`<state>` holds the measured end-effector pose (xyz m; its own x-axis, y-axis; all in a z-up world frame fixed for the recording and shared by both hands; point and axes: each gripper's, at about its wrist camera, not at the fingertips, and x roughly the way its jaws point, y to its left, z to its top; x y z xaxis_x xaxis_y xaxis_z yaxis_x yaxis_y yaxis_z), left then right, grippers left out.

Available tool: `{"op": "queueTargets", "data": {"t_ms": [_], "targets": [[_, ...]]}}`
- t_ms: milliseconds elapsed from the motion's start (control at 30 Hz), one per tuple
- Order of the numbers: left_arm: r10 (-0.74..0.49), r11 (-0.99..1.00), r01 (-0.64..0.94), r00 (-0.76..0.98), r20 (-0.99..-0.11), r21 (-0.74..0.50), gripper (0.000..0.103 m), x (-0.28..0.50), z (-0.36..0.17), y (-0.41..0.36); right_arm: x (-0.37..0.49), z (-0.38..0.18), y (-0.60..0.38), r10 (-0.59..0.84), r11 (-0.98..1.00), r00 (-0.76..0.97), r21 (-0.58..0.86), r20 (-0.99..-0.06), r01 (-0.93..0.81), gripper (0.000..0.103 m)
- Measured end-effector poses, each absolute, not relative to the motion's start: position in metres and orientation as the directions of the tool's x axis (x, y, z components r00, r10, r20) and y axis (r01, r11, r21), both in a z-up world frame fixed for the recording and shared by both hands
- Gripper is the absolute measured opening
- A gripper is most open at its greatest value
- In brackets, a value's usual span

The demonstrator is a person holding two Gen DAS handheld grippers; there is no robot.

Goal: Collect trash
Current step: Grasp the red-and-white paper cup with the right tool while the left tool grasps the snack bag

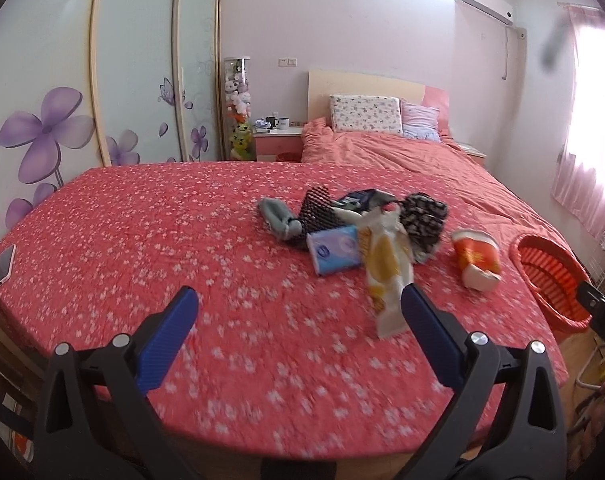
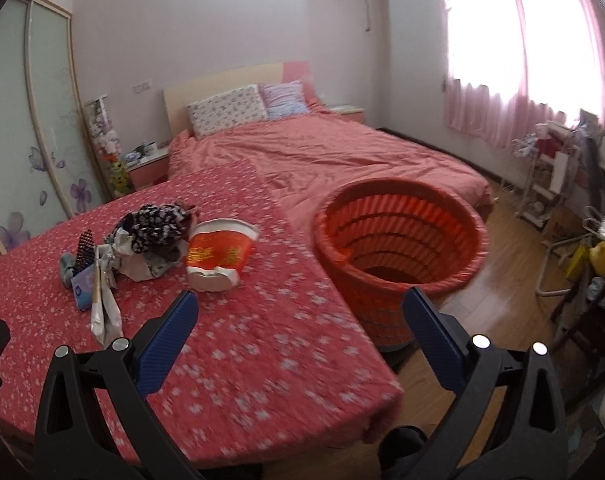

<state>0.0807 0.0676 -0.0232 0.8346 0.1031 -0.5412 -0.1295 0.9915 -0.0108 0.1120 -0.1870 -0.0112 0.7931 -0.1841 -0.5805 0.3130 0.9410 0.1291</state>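
Observation:
A pile of clutter lies on the red flowered bedspread (image 1: 142, 240): a white and yellow snack wrapper (image 1: 386, 276), a blue tissue pack (image 1: 334, 254), a crushed red and white paper cup (image 1: 476, 262), a black hairbrush (image 1: 316, 210), a grey sock (image 1: 278, 218) and black-and-white patterned cloth (image 1: 424, 216). My left gripper (image 1: 298, 304) is open above the bedspread, its right finger just in front of the wrapper's near end. My right gripper (image 2: 300, 308) is open too, between the cup (image 2: 218, 254) and the orange basket (image 2: 398, 236), holding nothing. The basket looks empty inside.
A phone (image 1: 3, 266) lies at the bedspread's left edge. Beyond are the bed (image 1: 402, 152) with pillows, a nightstand (image 1: 278, 140) and wardrobe doors (image 1: 102, 80). Wooden floor (image 2: 502, 320) and cluttered racks (image 2: 562, 184) stand right of the basket under a curtained window.

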Motion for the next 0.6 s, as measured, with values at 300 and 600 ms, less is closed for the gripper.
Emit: {"op": "queueTargets", "data": {"t_ms": [300, 600], "targets": [[0.067, 0.994, -0.108, 0.805, -0.589, -0.035, 0.094, 0.140, -0.043, 0.083, 0.206, -0.033, -0.165, -0.063, 0.966, 0.730, 0.141, -0.680, 0.215, 0.095], [-0.036, 0.994, -0.038, 0.775, -0.632, -0.103, 0.087, 0.171, -0.061, 0.083, 0.255, -0.063, -0.153, -0.026, 0.975, 0.619, 0.118, -0.785, 0.190, 0.073]]}}
